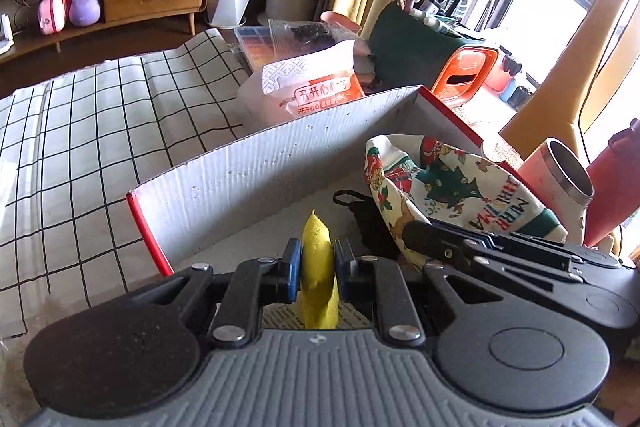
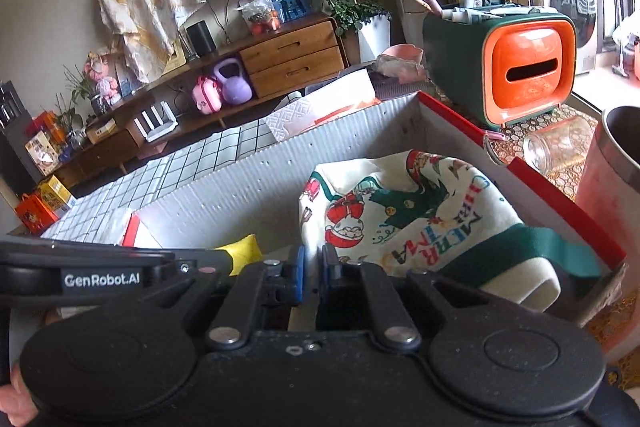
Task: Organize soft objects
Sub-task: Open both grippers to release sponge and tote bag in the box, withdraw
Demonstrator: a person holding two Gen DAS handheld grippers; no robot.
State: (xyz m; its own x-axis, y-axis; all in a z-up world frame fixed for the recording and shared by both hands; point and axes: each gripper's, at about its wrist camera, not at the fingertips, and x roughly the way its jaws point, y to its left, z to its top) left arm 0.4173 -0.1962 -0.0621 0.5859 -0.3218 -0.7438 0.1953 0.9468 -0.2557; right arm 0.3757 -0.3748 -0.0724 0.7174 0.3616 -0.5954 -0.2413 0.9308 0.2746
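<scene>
A red box with white corrugated inner walls [image 1: 280,167] [image 2: 240,179] stands open in front of both grippers. In it lie a Christmas-print cloth [image 1: 440,179] [image 2: 400,211] and a black item [image 1: 364,215]. My left gripper [image 1: 316,257] is shut on a yellow soft piece [image 1: 316,243] and holds it upright over the box's near left part. The right wrist view also catches the yellow piece [image 2: 244,249]. My right gripper [image 2: 313,261] hovers just short of the Christmas cloth. Its jaws stand a narrow slit apart with nothing between them.
A pink steel-lined cup [image 1: 560,179] [image 2: 612,179] stands right of the box. Behind it are a green and orange holder [image 2: 520,75] with brushes, a glass jar [image 2: 556,147] and a snack bag [image 1: 304,83]. A black-checked white cloth [image 1: 80,147] covers the surface on the left.
</scene>
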